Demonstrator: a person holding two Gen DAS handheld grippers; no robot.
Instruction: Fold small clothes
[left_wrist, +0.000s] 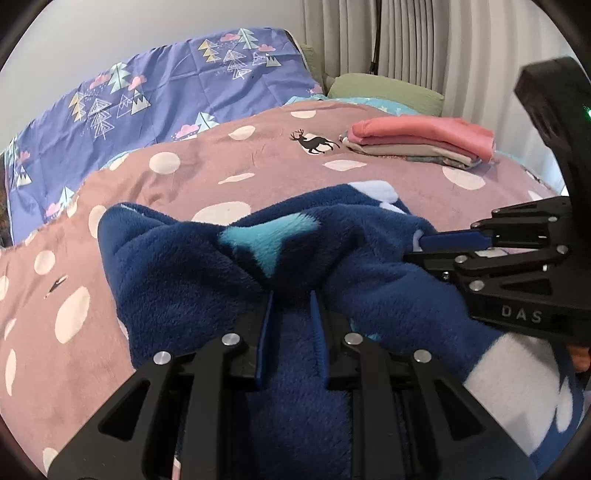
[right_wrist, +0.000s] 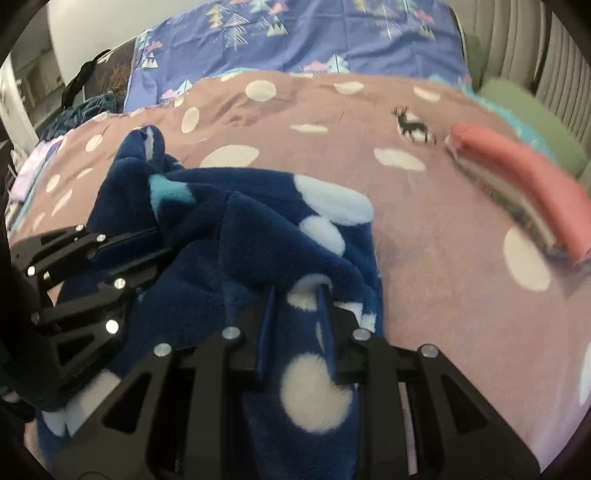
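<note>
Both grippers hold one navy fleece garment (left_wrist: 177, 295).
Left gripper (left_wrist: 291, 299) and right gripper (right_wrist: 297, 295) pinch its folds, fingers narrow.

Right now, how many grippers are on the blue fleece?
2. The left gripper pinches the blue fleece at its near edge; the right gripper pinches a white-dotted fold beside it.
</note>
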